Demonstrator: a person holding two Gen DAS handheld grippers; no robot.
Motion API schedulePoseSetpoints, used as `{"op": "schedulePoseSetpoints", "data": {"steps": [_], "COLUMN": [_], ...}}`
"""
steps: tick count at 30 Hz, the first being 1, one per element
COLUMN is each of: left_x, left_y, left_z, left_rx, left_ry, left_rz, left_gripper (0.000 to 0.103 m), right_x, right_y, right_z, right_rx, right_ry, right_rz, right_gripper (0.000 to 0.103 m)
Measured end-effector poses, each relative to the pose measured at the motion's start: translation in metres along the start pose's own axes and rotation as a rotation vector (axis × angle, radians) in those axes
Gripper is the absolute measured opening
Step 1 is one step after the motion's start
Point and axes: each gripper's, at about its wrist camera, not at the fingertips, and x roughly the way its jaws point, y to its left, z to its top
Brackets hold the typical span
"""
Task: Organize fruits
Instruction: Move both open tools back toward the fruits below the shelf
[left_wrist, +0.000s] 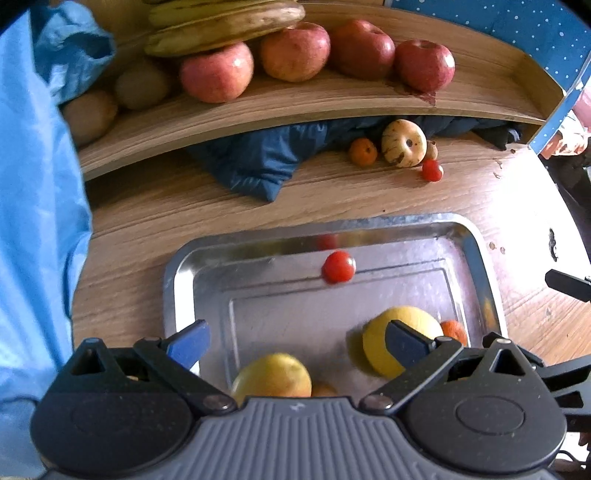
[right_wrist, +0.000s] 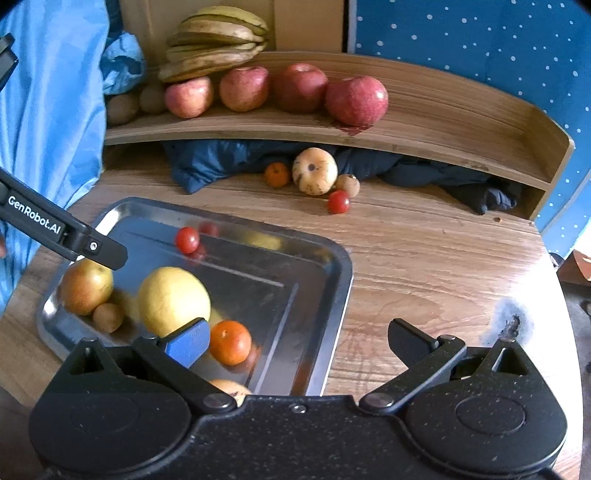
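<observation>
**Empty grippers over a half-filled tray**

Left wrist view: the left gripper (left_wrist: 295, 347) hangs over the metal tray (left_wrist: 177, 273), its jaws spread wide with nothing between them. A cherry tomato (left_wrist: 338, 267) lies near the tray's far wall, blurred enough that it may be rolling. A large yellow fruit (left_wrist: 402, 338) sits partly behind the right finger, and a second yellowish fruit (left_wrist: 272, 374) lies close under the camera. The tomato is light, thin-skinned and round, so it should be pinched gently across its middle; the yellow fruits look heavier and firm, best taken at their widest part.

Right wrist view: the right gripper (right_wrist: 299, 341) is also wide open and empty, over the tray's right rim. This view adds a mandarin (right_wrist: 231, 341) in the tray and a small brown fruit (right_wrist: 107, 316), hidden from the other camera. It shows more clearly the loose fruit on the table (right_wrist: 424, 258): a pale apple (right_wrist: 314, 170), a small orange (right_wrist: 277, 174) and another tomato (right_wrist: 338, 201).
</observation>
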Motion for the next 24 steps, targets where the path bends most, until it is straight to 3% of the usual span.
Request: {"op": "schedulePoseSetpoints", "data": {"steps": [13,24], "left_x": [0.025,0.048], "left_y": [0.000,-0.007], "left_z": [0.058,0.082], "left_rx": [0.051,0.077], "left_ry": [-0.027,-0.032], "left_rz": [-0.065,-0.092], "left_gripper": [0.102,0.102], "right_x": [0.015,0.027], "right_y": [-0.009,-0.012], "right_z": [0.013,0.019], "right_rx": [0.096,0.150], "right_ry": [-0.027,-0.005], "right_rz": [-0.094,-0.155], "right_gripper": [0.102,0.102]}}
